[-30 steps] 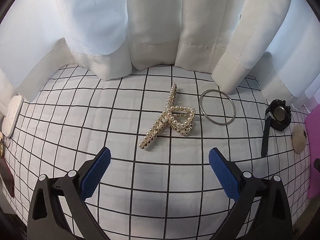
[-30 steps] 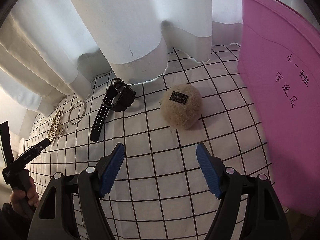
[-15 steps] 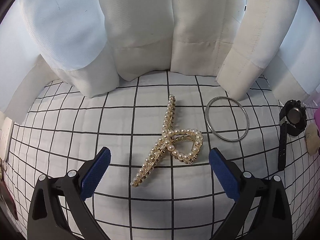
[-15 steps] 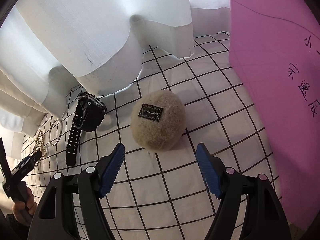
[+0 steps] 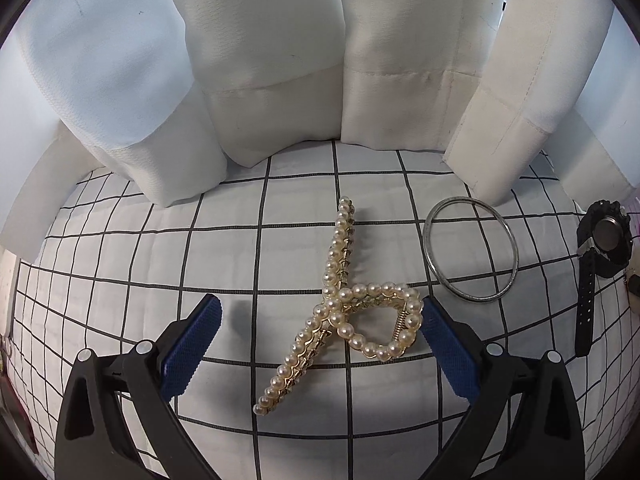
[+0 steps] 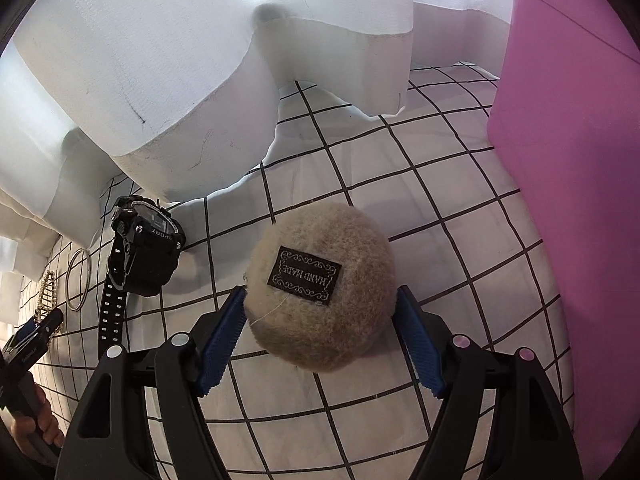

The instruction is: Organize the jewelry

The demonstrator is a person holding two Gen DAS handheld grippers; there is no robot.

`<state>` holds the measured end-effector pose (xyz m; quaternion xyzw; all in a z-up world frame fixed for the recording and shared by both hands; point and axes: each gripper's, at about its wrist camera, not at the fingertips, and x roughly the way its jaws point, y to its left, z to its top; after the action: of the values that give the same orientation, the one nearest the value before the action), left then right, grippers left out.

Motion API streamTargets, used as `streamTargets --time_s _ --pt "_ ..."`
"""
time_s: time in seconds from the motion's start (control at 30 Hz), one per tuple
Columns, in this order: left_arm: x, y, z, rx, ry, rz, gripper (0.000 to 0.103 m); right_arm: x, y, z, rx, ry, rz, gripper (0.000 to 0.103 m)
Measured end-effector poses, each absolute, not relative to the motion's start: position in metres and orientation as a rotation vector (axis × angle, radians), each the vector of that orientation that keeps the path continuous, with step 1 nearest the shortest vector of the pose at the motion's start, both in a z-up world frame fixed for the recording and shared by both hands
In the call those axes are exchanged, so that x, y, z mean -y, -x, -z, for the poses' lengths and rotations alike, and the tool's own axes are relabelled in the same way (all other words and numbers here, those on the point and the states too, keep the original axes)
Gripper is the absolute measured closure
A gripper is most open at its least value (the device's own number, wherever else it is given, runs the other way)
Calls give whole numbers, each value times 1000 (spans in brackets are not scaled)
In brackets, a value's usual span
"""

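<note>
A pearl hair clip point(image 5: 348, 308) lies on the checked cloth. My left gripper point(image 5: 320, 336) is open around it, its right pad beside the clip's looped end. A silver bangle point(image 5: 470, 254) and a black watch point(image 5: 600, 248) lie to the right. In the right wrist view a fuzzy beige ball point(image 6: 320, 292) with a black "HAND MADE" label sits between the open pads of my right gripper point(image 6: 320, 336). The watch point(image 6: 140, 252), the bangle point(image 6: 78, 280) and the clip point(image 6: 46, 292) lie to its left.
White curtains point(image 5: 280, 60) hang onto the cloth along the back. A pink bin point(image 6: 572, 184) stands close on the right of the ball. The left gripper and the hand holding it point(image 6: 28, 360) show at the lower left of the right wrist view.
Both grippers have moved forward. The left one now brackets the pearl clip, the right one now brackets the fuzzy ball. Both stay open.
</note>
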<state>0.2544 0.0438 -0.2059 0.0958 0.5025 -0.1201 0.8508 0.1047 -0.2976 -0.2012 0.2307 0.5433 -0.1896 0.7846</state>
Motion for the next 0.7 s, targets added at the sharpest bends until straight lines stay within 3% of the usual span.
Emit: streamTargets --time_s 0.5,0.6,0.7 --pt "-46 -271 215 -1031 -152 275 6 275 -132 206 -1155 -336 442 25" --pt "-47 -264 214 -1016 -151 283 10 264 -131 205 -1148 -312 430 26" --pt "-43 -252 210 -995 -167 315 28 261 -132 203 -1147 -313 423 28"
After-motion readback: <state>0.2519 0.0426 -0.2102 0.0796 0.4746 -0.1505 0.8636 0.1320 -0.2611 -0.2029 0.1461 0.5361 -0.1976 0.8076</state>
